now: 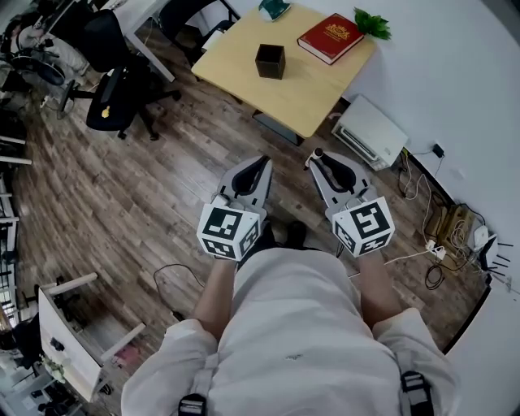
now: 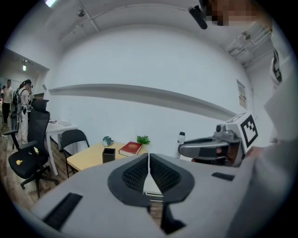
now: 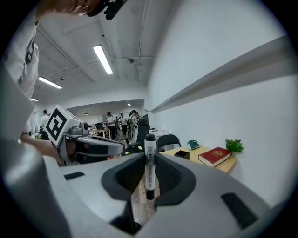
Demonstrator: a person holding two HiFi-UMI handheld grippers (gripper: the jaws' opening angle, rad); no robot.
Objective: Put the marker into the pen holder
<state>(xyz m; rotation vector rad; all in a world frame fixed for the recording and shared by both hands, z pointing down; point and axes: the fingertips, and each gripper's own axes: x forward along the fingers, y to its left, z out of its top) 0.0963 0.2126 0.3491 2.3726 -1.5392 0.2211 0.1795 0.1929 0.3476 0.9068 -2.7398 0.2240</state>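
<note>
Nearest the camera, the person in a white shirt (image 1: pixel 292 341) is standing on the wooden floor (image 1: pixel 122 187) and holding both tools out in front of the body, side by side and apart. The left gripper (image 2: pixel 149 160) is carrying nothing: its jaws are resting together with no gap between the ribbed pads. The right gripper (image 3: pixel 149 162) is clamping the marker (image 3: pixel 149 162) between its pads. The marker is standing upright across the jaws, its dark cap poking above them and its lower end hanging below. In the head view its cap (image 1: pixel 318 153) is showing at the tip of the right gripper (image 1: pixel 321 160), level with the tip of the left gripper (image 1: pixel 258 165).

Just beyond the right gripper, a white appliance (image 1: pixel 371 132) is sitting on the floor against the wall, with cables trailing nearby. Farther ahead, the light wooden tabletop (image 1: pixel 309 89) is carrying the black square pen holder (image 1: pixel 270 61), which is standing upright near its middle, well apart from the marker. Behind the pen holder, a red book (image 1: pixel 331 37) is lying flat beside a small green plant (image 1: pixel 372 23), and a teal object (image 1: pixel 275 8) is sitting at the far edge. Off to the left, black office chairs (image 1: pixel 114 85) are standing by other desks.
</note>
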